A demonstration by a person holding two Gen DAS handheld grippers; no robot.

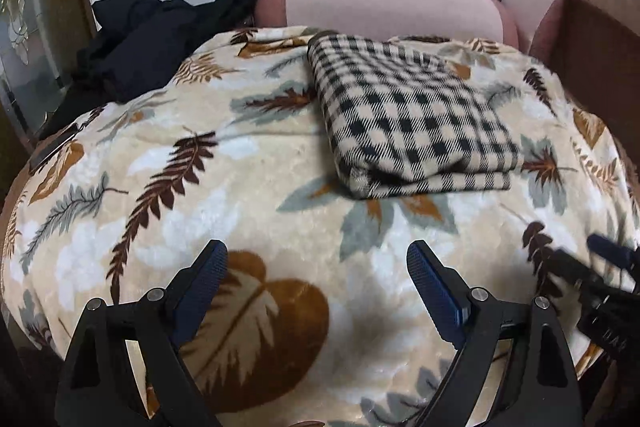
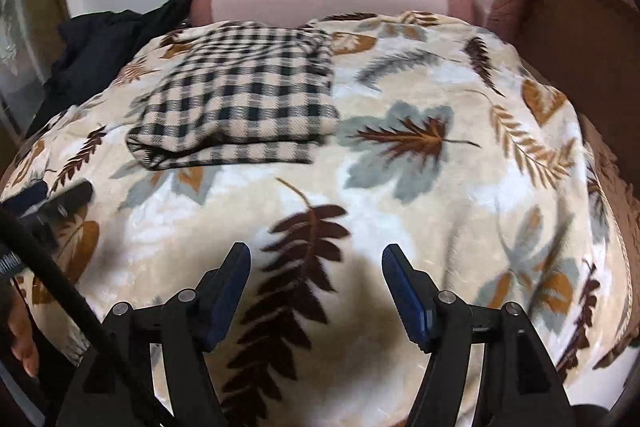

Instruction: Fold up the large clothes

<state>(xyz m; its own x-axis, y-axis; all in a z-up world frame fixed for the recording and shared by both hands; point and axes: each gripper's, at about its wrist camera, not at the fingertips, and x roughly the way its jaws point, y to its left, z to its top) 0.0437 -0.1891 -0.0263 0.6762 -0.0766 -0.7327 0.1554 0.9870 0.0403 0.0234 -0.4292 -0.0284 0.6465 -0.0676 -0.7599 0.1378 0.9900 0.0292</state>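
Observation:
A black-and-beige checked garment [image 1: 412, 119] lies folded into a compact rectangle on a leaf-patterned blanket [image 1: 192, 195]. It also shows in the right wrist view [image 2: 240, 103], at the far left of the blanket [image 2: 420, 195]. My left gripper [image 1: 316, 259] is open and empty, hovering over the blanket short of the garment. My right gripper [image 2: 316, 259] is open and empty, over the blanket to the right of the garment. The right gripper also shows at the right edge of the left wrist view [image 1: 600, 267].
A heap of black clothes [image 1: 136, 43] lies at the far left, also in the right wrist view [image 2: 104, 47]. A pink bolster [image 1: 384, 7] lies along the white wall behind. A brown wooden bed frame [image 2: 580, 39] stands at the right.

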